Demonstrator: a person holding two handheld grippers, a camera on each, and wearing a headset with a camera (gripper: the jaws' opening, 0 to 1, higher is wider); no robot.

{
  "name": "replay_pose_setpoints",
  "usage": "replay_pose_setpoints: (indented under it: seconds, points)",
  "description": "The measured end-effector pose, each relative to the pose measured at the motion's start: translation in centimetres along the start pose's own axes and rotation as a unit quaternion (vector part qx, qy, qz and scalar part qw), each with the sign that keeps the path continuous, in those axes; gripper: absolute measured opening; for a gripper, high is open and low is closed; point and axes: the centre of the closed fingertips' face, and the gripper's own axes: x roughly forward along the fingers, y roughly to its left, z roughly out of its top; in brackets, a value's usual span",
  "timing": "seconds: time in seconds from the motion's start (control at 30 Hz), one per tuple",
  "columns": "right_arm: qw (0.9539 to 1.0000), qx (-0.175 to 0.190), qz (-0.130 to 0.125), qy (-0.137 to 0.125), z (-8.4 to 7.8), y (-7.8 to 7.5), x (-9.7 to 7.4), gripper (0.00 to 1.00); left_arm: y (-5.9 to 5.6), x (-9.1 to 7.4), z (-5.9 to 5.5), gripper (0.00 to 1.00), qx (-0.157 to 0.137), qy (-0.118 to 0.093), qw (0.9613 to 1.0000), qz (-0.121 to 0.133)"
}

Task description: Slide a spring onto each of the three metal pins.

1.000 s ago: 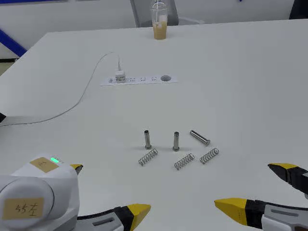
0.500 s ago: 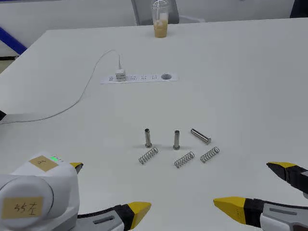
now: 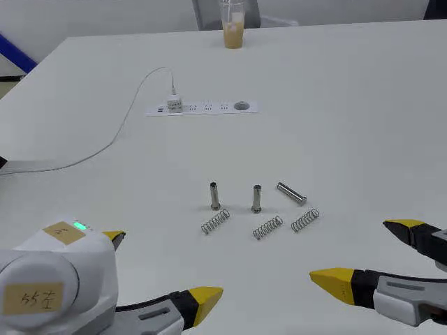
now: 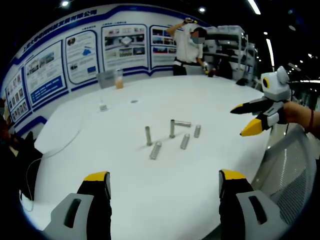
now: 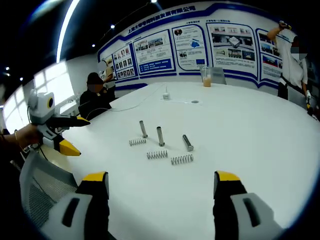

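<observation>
Two metal pins [image 3: 214,196] [image 3: 256,199] stand upright on the white table. A third pin [image 3: 290,194] lies on its side to their right. Three springs [image 3: 215,222] [image 3: 267,227] [image 3: 305,220] lie flat just in front of the pins. My left gripper [image 3: 162,269] hovers open at the near left, well short of the parts. My right gripper [image 3: 363,252] hovers open at the near right, also apart from them. In the left gripper view the pins [image 4: 148,135] and springs [image 4: 155,150] lie ahead between the jaws. The right gripper view has the springs [image 5: 157,154] ahead of the pins [image 5: 160,136].
A white power strip [image 3: 202,108] with a plugged-in charger and a trailing cable [image 3: 119,132] lies farther back. A plastic cup [image 3: 233,31] with a beige drink stands at the far edge. People [image 5: 97,92] stand and sit around the room.
The pins and springs have not moved on the table. The head camera has shifted slightly. Both grippers stay open in about the same places.
</observation>
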Motion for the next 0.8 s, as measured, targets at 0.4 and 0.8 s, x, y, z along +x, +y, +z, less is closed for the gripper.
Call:
replay_pose_setpoints:
  seconds: [0.4,0.8]
  points:
    - [0.9999,-0.013,0.001,-0.003,1.5,-1.3,2.0,0.81,0.1,0.4,0.2,0.9,-0.002,-0.003,1.0,-0.001]
    - [0.9999,-0.006,0.011,-0.008,2.7,-2.2,4.6,0.71,0.3,0.7,0.3,0.88,-0.002,-0.011,0.9999,0.002]
